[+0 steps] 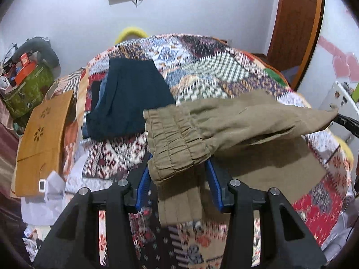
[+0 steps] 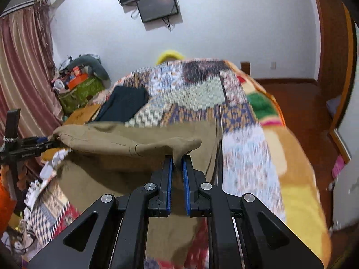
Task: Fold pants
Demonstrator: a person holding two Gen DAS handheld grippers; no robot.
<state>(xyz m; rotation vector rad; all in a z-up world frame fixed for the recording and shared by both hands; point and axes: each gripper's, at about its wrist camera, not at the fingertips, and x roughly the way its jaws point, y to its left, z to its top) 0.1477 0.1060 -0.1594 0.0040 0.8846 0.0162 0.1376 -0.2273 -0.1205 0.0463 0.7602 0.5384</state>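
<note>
1. Pants (image 1: 235,121) of olive-khaki cloth hang stretched between the two grippers above a bed covered by a patchwork quilt (image 1: 202,71); their lower part drapes down onto the quilt.
2. The left gripper (image 1: 179,168) has its blue-padded jaws closed on the gathered elastic waistband (image 1: 175,143), which bunches up between them and spills over the tips.
3. The right gripper (image 2: 177,159) has its jaws drawn narrow, pinching a fold of the same pants near the opposite end of the waist edge.
4. From the right wrist view, the left gripper shows at the far left, gripping the other corner of the cloth, so the top edge runs nearly level between the two.
5. A dark navy folded garment (image 1: 130,98) lies on the quilt beyond the pants, toward the left side of the bed.
6. A wooden board with flower-shaped cut-outs (image 1: 42,143) lies at the bed's left edge, just beside the navy garment.
7. A green patterned bag (image 1: 29,89) with an orange box (image 1: 27,69) on top stands by the wall, left of the bed.
8. A dark screen (image 2: 157,6) is mounted on the white wall; striped curtains (image 2: 24,76) hang at the left.
</note>
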